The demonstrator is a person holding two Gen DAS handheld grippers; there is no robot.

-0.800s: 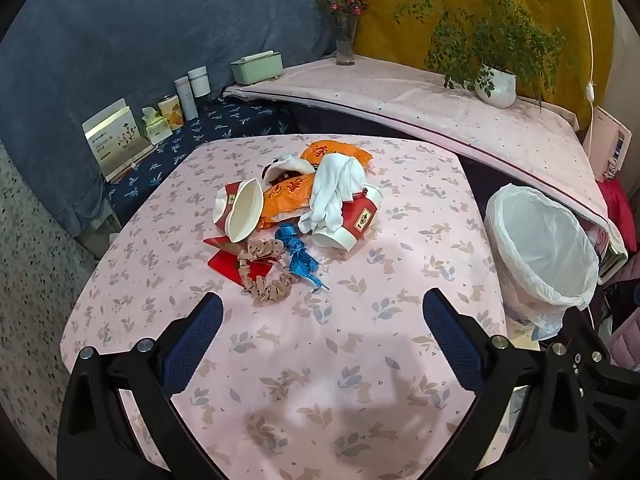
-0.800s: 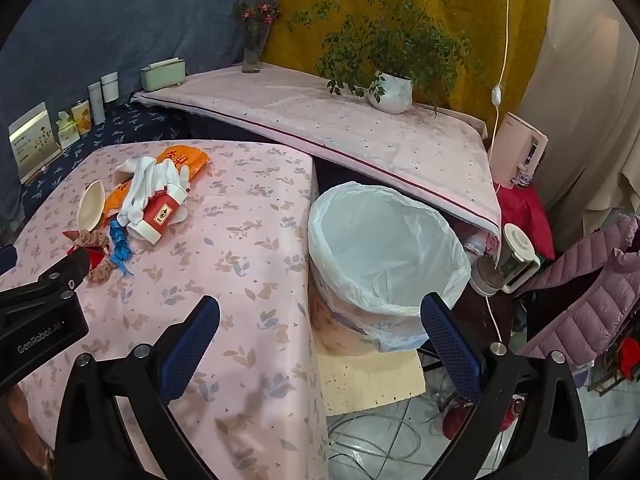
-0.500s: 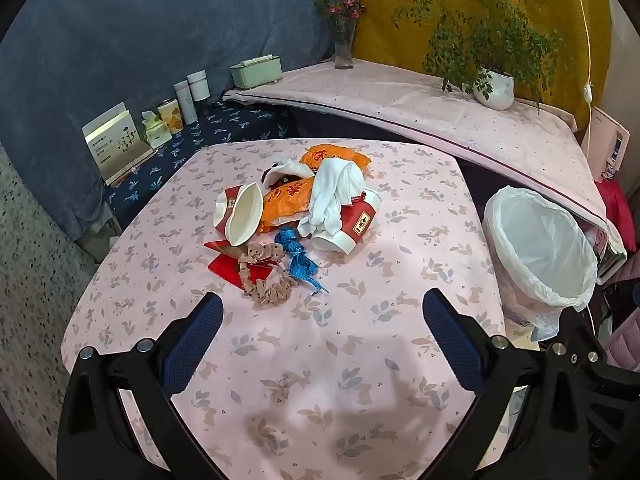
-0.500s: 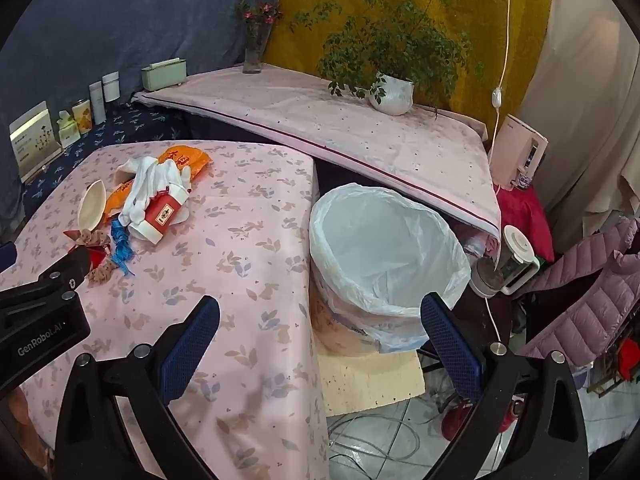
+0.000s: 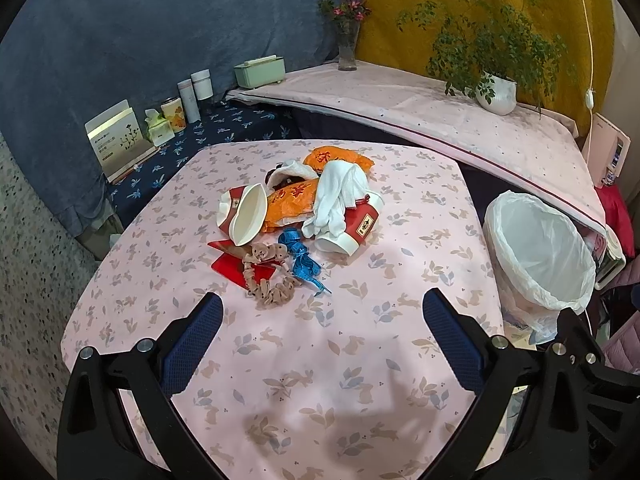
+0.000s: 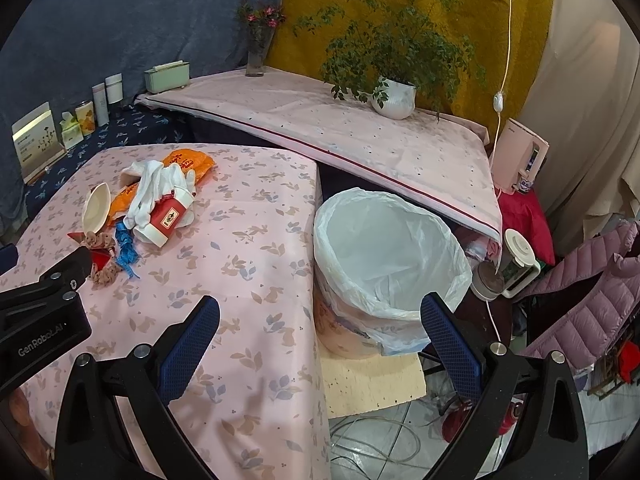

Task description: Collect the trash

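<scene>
My left tool (image 5: 320,320) stands wide and empty, low in frame; the trash pile (image 5: 296,216) (cups, orange wrappers, white cloth, blue ribbon) lies above it at the table (image 5: 360,380) centre, apart. My right tool (image 6: 320,320), also wide, frames the lined bin (image 6: 384,256) beside the table edge.

White cloth (image 5: 340,196) drapes over a red paper cup (image 5: 352,228), hiding the cup's upper part, and partly covers an orange wrapper (image 5: 292,200) whose printed characters are too small to read. A dark item (image 5: 286,179) beneath the pile cannot be identified. The surface (image 5: 360,380) is cut off at the lower edge. The bin's base (image 6: 344,332) hides behind its white liner (image 6: 384,248).
</scene>
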